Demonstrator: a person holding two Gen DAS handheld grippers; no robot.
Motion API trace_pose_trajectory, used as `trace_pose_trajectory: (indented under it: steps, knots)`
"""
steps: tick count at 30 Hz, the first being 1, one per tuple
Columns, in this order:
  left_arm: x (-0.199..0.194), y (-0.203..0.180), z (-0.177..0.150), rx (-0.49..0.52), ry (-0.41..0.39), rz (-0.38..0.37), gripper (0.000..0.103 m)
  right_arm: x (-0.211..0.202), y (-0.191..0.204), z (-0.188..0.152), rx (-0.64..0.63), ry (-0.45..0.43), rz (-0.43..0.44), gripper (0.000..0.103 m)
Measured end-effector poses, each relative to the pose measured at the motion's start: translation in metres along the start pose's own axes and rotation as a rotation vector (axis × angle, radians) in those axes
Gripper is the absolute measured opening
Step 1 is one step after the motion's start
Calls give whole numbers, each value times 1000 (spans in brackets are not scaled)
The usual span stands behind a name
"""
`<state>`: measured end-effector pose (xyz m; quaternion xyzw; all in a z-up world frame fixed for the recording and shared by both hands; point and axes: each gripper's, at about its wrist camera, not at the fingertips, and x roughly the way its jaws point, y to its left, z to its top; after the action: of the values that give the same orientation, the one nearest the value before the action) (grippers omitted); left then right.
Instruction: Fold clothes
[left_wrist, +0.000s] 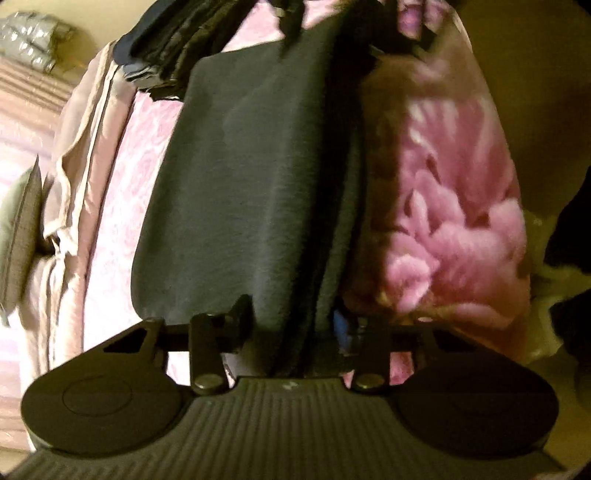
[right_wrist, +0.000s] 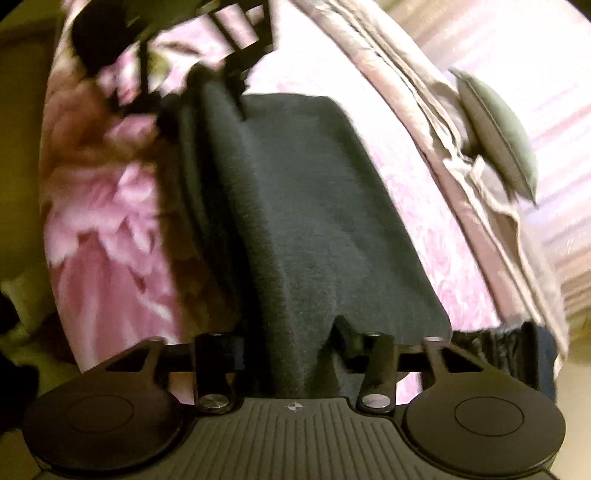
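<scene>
Dark grey cloth (left_wrist: 243, 192), a folded garment, lies lengthwise on the bed, on a pale pink patterned sheet (left_wrist: 122, 206), with 1 long side bunched into upright folds next to a fluffy pink flowered blanket (left_wrist: 454, 236). Each end of the garment runs into a gripper.

Left gripper (left_wrist: 291, 325): its jaws stand partly apart with the gathered folds of the cloth filling the gap between them, and the fabric sits against both fingers, so they look clamped on the garment's near end. A blue pad shows at the inner face of the right-hand finger.

Right gripper (right_wrist: 295, 347): the other end of the same cloth (right_wrist: 295, 206) rises in a ridge between its jaws. These stand wider apart; the fabric lies against the right-hand finger, but a gap shows beside the left-hand one, so the cloth looks loose there rather than pinched.

Along the far long edge of the bed a beige cover (left_wrist: 74, 177) is crumpled in a band, and a grey-green cushion (right_wrist: 498, 136) rests against it. A stack of dark folded clothes (left_wrist: 162, 48) lies on the sheet just past the garment's right-gripper end. The pictures are blurred.
</scene>
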<state>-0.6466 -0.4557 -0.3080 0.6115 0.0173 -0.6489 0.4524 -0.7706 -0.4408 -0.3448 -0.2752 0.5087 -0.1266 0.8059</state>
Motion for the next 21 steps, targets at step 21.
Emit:
trace_pose_trajectory:
  steps: [21]
  knots:
    - [-81, 84, 10, -44, -32, -78, 30, -71, -71, 36, 53, 79, 49, 33]
